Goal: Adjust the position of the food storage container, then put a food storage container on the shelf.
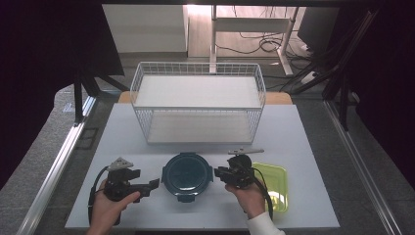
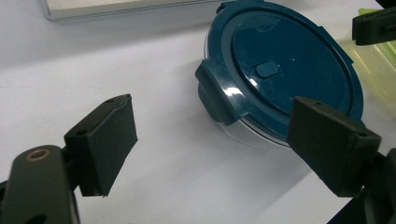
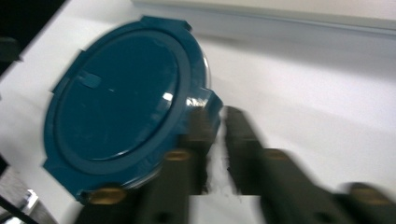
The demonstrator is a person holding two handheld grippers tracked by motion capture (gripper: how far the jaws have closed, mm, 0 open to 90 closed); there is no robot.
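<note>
A round tub with a blue lid (image 1: 187, 175) was seen on the white surface (image 1: 122, 132), in front of a wire basket (image 1: 197, 100) and just beside a green tray (image 1: 274, 178); the step in hand was judged to be work on the lid's clips; the right claw (image 1: 219, 174) was set at the clip (image 3: 205, 105) on the lid's right edge, its jaws narrowly parted in a blurred right gripper view, with no thing clearly pressed between the pads, so it was taken as released; the left claw (image 1: 155, 183) was held wide apart just left of the tub, grasping nothing, its jaws aimed toward the near clip (image 2: 212, 95); a grey tool (image 1: 244, 151) was seen lying behind the right claw; the next move was judged to call for a claw to be closed squarely on a clip tab while the tub was steadied from the other side, since the tub could slide on the smooth surface; no brand, label or writing could be read, only a small oval boss (image 2: 267, 69) at the lid's middle
</note>
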